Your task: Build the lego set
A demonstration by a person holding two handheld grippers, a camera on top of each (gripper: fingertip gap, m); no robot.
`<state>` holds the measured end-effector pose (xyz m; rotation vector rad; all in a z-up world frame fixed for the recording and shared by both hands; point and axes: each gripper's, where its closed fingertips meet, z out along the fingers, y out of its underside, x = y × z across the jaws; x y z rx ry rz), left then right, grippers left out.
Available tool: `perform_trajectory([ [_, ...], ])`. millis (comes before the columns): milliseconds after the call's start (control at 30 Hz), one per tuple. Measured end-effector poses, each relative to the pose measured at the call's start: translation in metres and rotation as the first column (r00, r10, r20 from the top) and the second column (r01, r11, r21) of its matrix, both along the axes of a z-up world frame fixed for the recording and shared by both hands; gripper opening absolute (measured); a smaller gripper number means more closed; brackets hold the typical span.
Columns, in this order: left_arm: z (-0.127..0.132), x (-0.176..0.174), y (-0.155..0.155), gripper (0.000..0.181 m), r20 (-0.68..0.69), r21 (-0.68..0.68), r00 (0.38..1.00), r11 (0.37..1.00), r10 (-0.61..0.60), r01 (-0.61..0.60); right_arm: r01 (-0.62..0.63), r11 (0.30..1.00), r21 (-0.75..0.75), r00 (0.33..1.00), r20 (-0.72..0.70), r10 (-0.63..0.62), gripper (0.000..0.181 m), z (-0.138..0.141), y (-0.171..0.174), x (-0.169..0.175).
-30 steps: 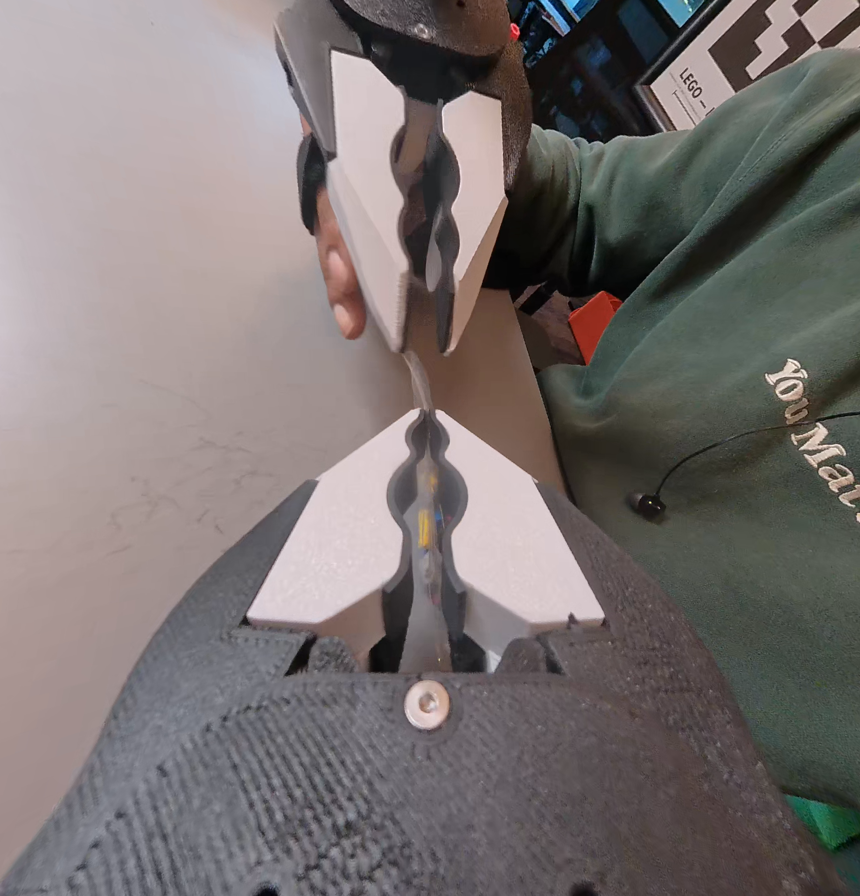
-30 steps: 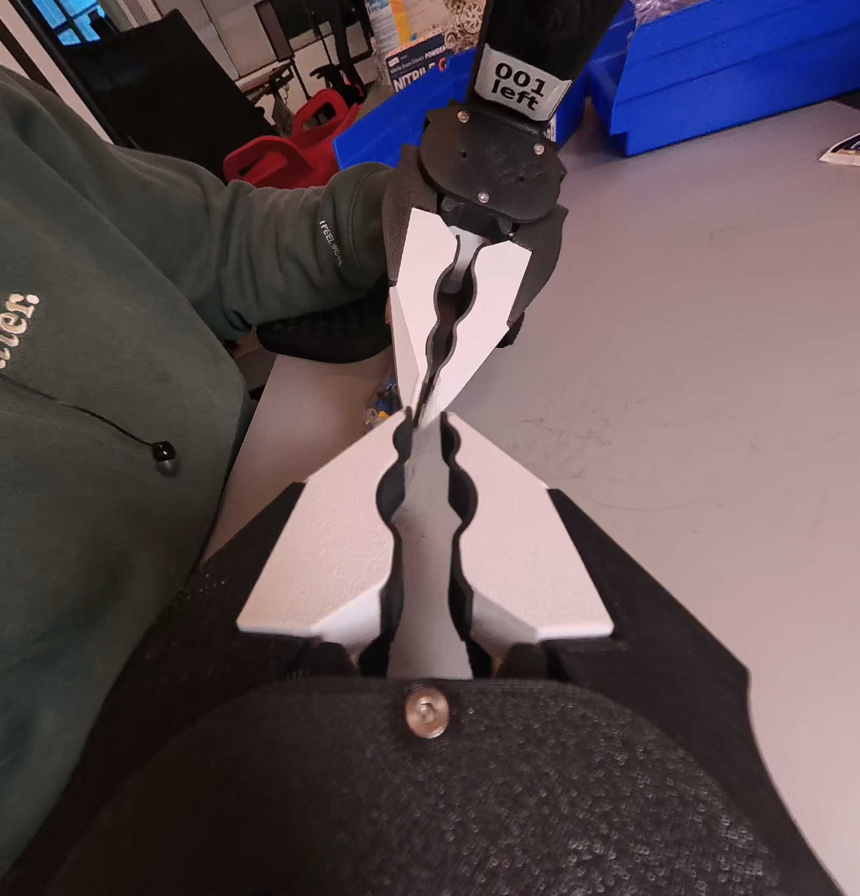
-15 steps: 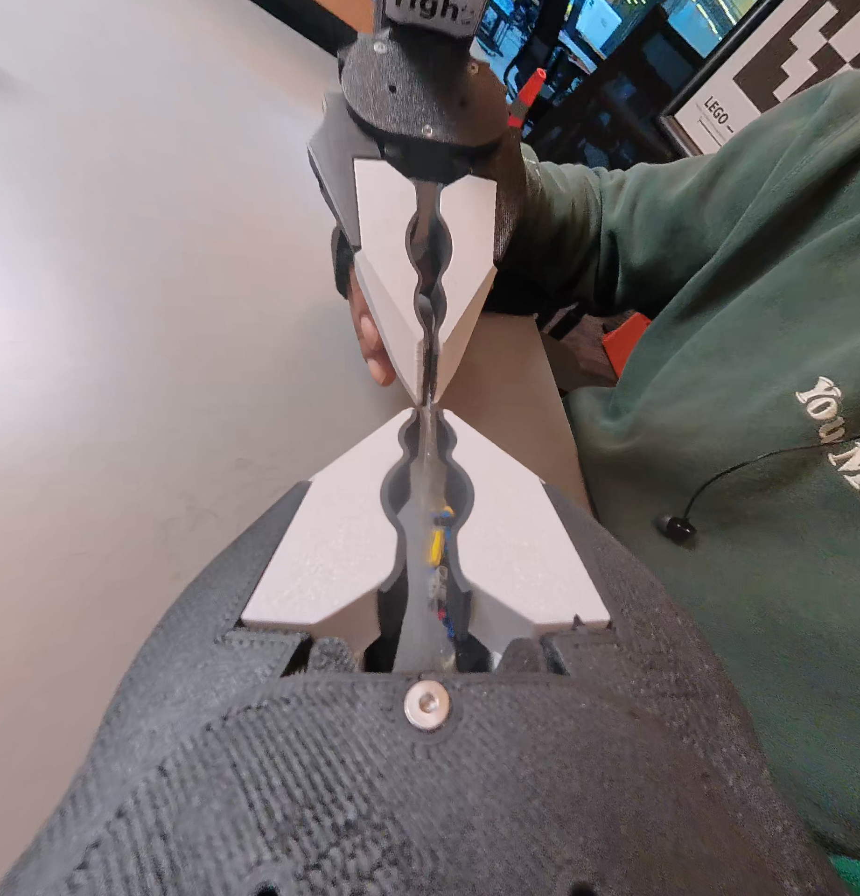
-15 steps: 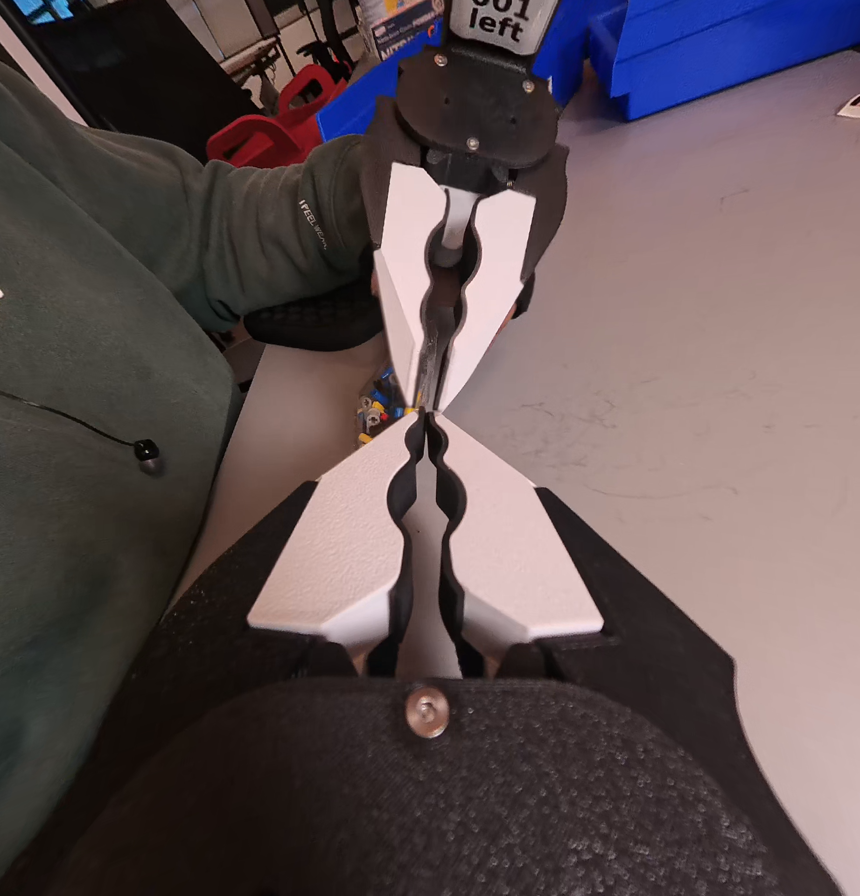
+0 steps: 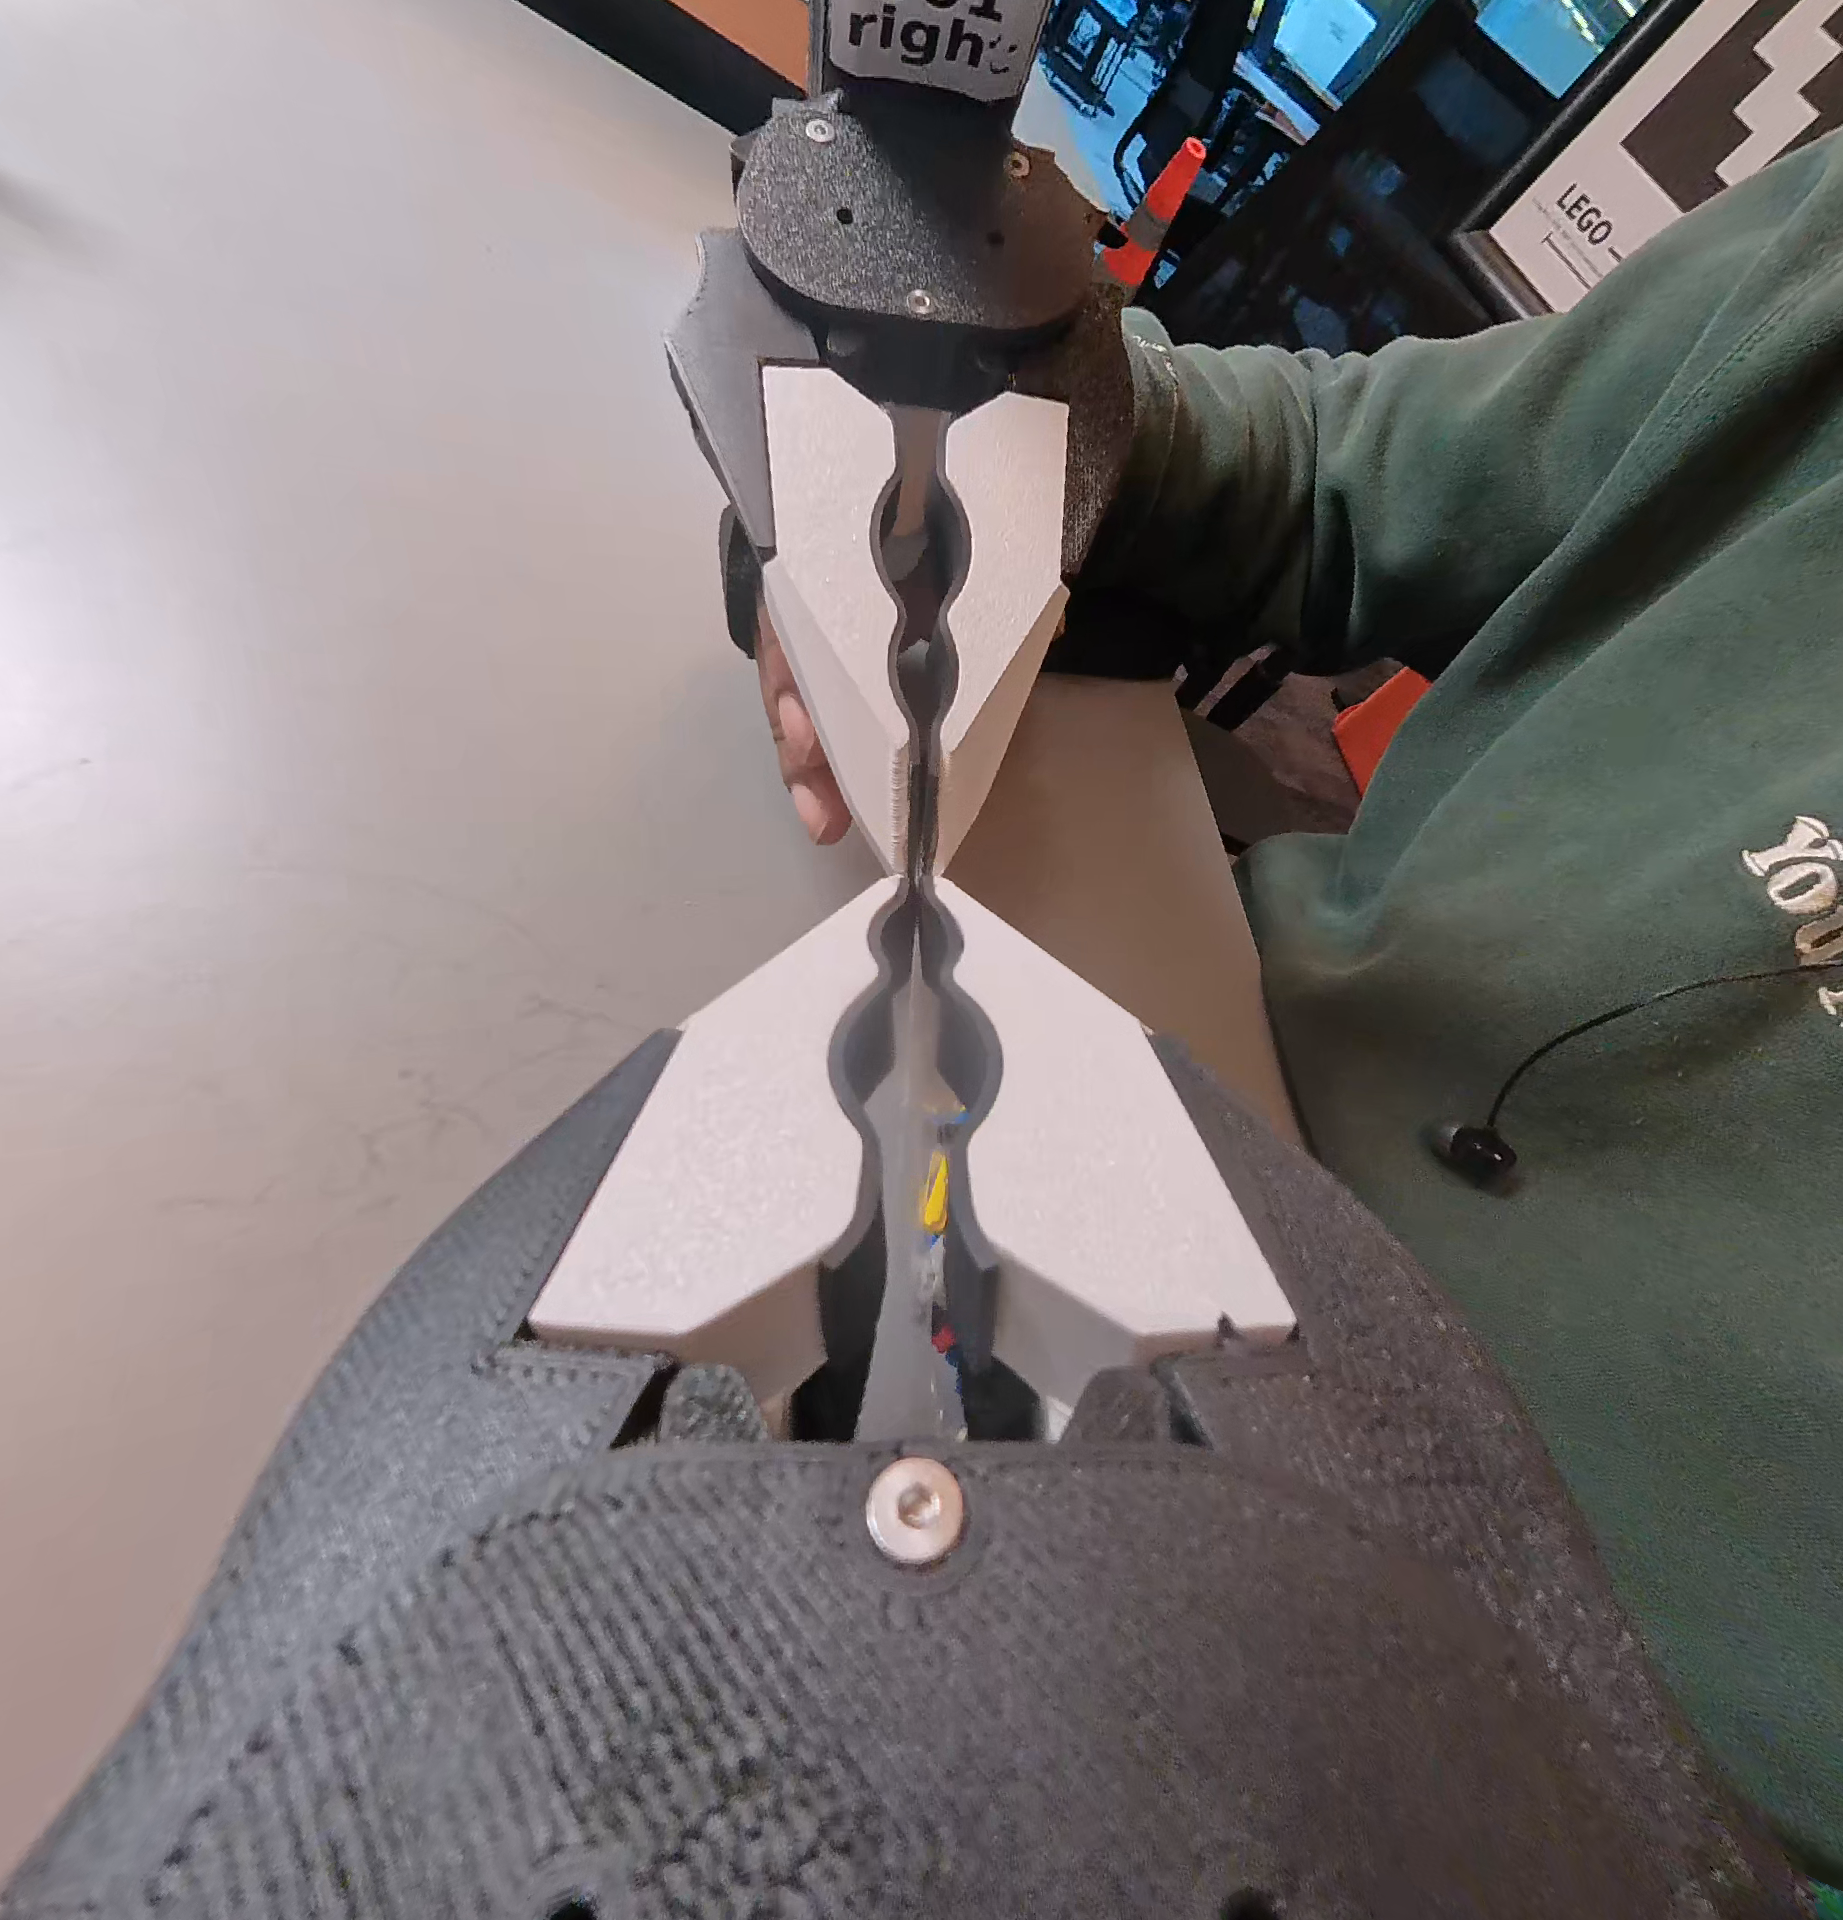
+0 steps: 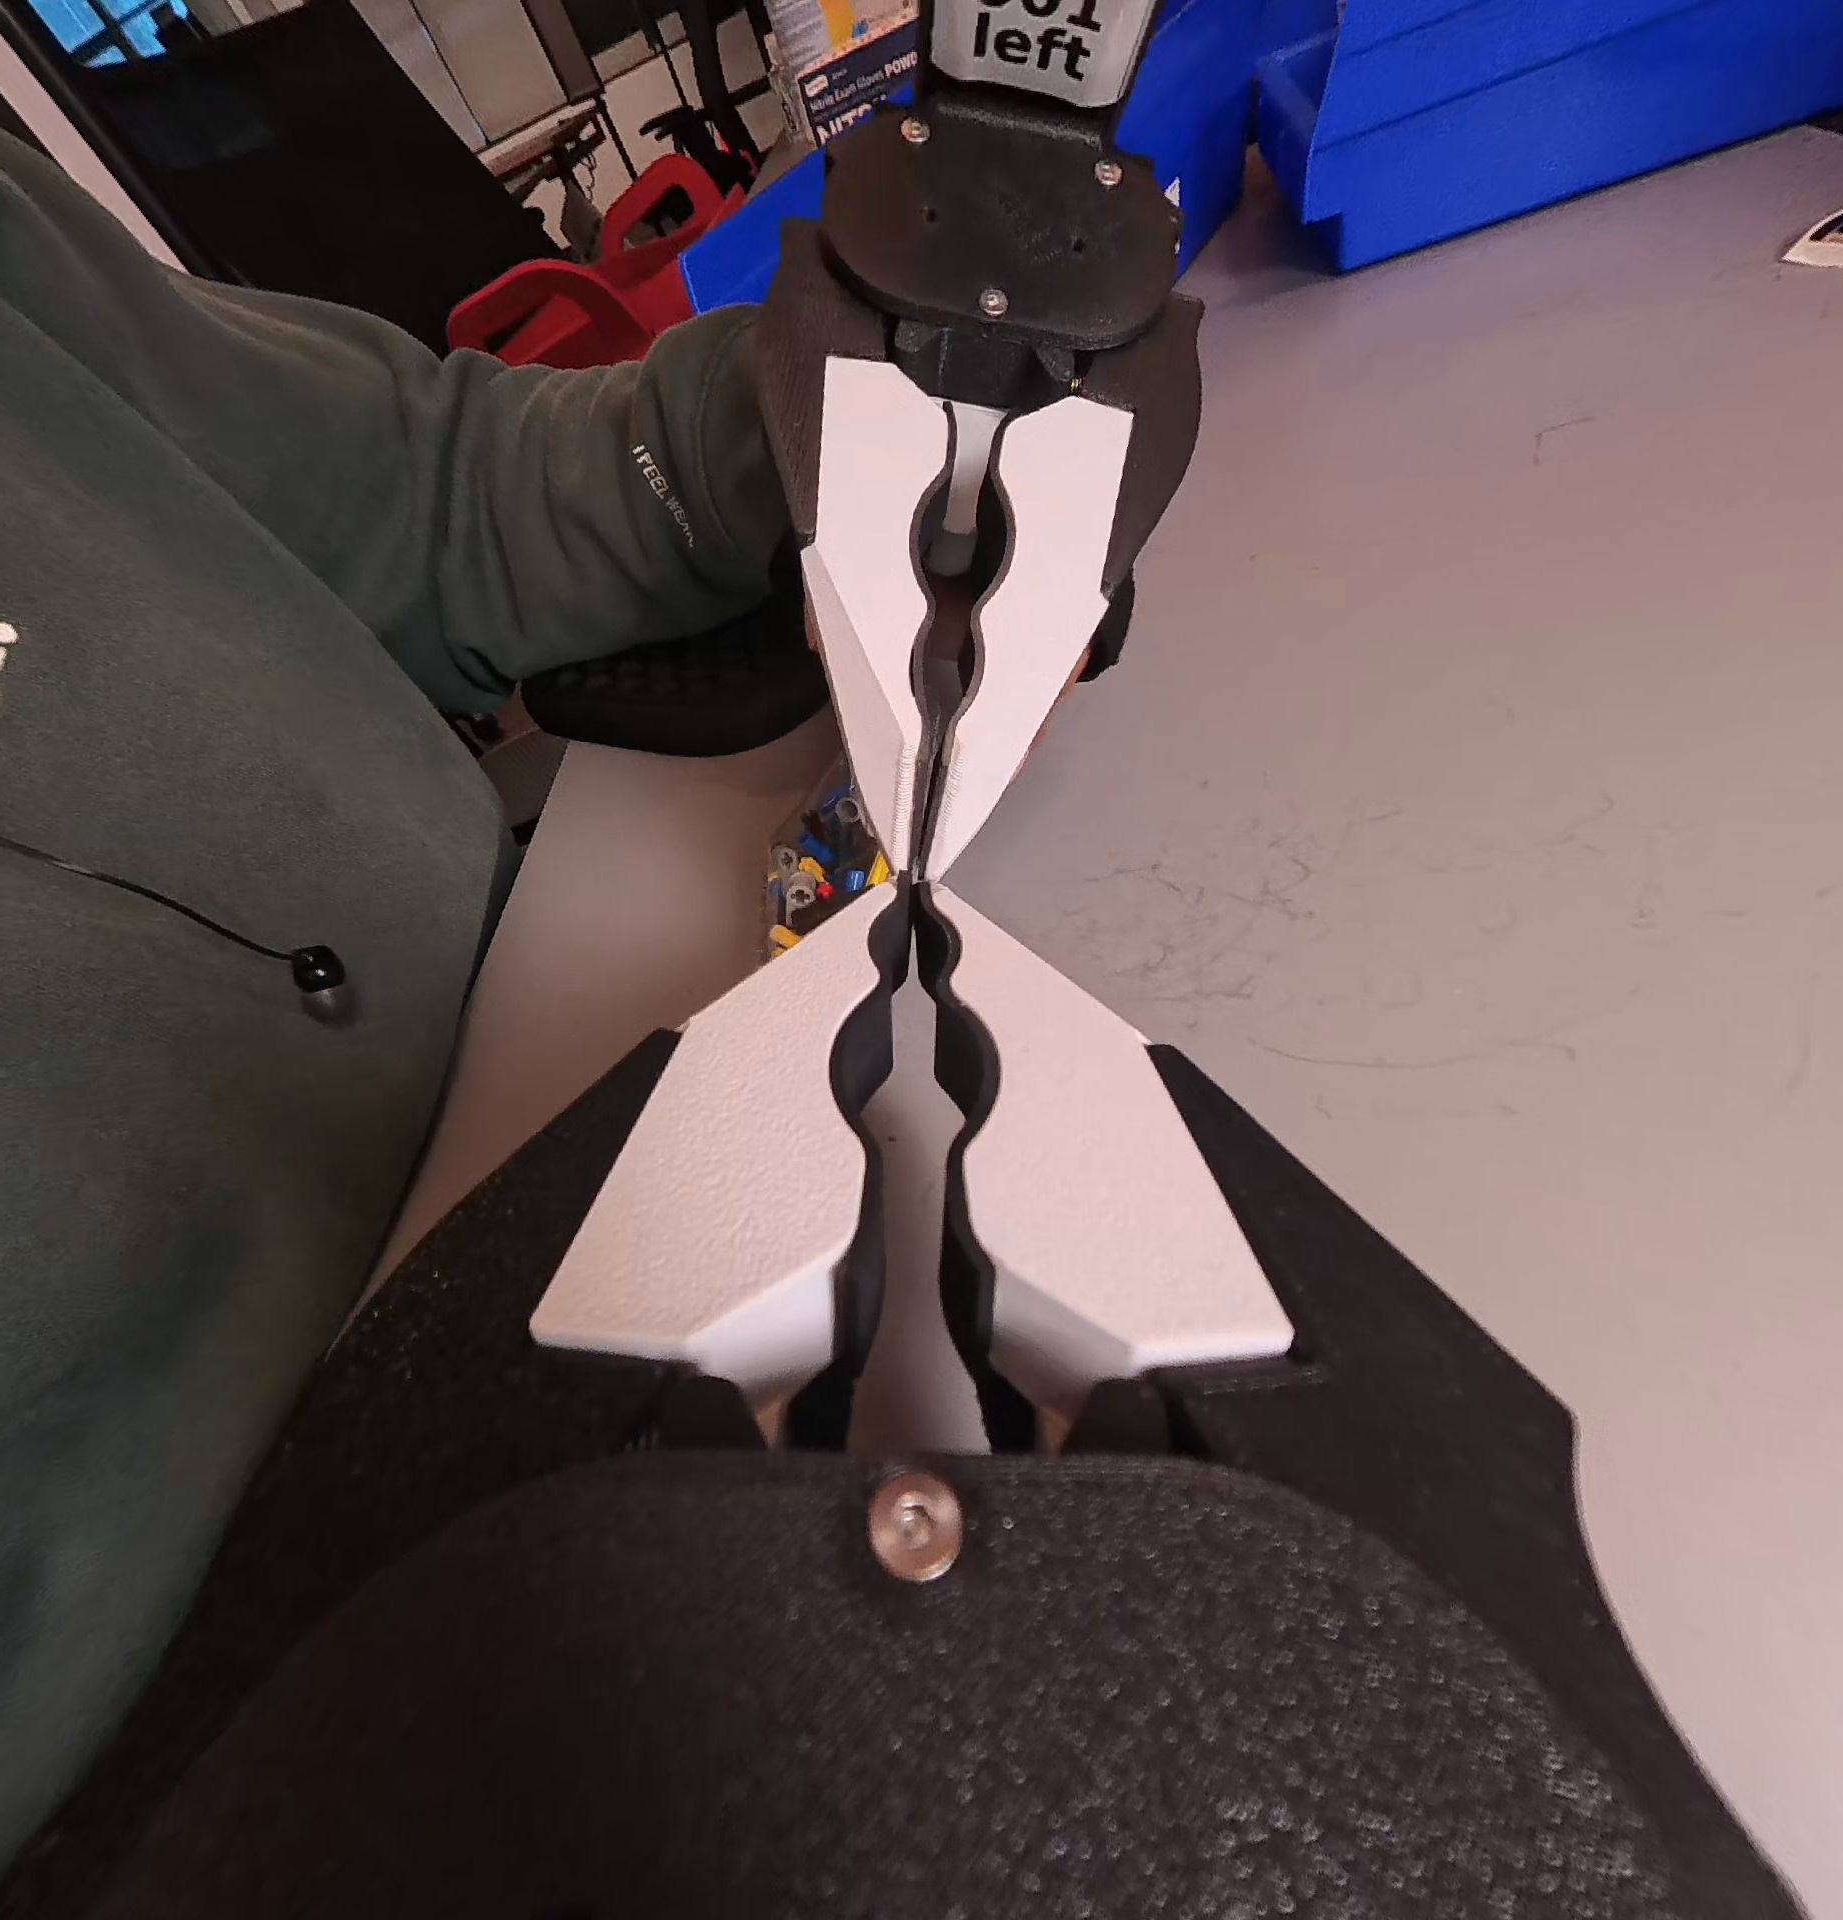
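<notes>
A clear plastic bag of small lego pieces is pinched between my left gripper's fingers. Yellow, blue and red pieces show through it. My left gripper is shut on the bag. My right gripper faces it tip to tip above the grey table and is shut on the bag's edge. In the right wrist view my right gripper meets the left gripper. The bag's loose part hangs to the left of the tips.
The person's green sweatshirt fills the side near the table's edge. Blue bins and a printed sheet sit at the far side of the table. A black-and-white patterned board stands behind. My left and right fingertips are right by each other.
My right gripper's jaws, slightly apart a second ago, have closed on the bag's edge. The two grippers have come together until their tips touch.
</notes>
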<state>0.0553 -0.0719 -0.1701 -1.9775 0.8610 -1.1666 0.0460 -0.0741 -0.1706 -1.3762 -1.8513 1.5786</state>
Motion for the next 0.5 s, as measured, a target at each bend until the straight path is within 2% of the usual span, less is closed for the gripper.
perform_trajectory([
  [200,-0.005,0.003,-0.004,0.000,-0.011,-0.054,1.000,0.998,-0.018,0.017,-0.027,0.992,0.122,1.000,-0.007,0.028,0.005,-0.004,-0.005,0.004],
  [500,-0.011,0.007,-0.008,0.000,-0.022,-0.082,0.999,0.996,-0.042,0.040,-0.034,0.984,0.176,0.999,-0.001,0.035,0.000,-0.005,-0.006,0.005],
])
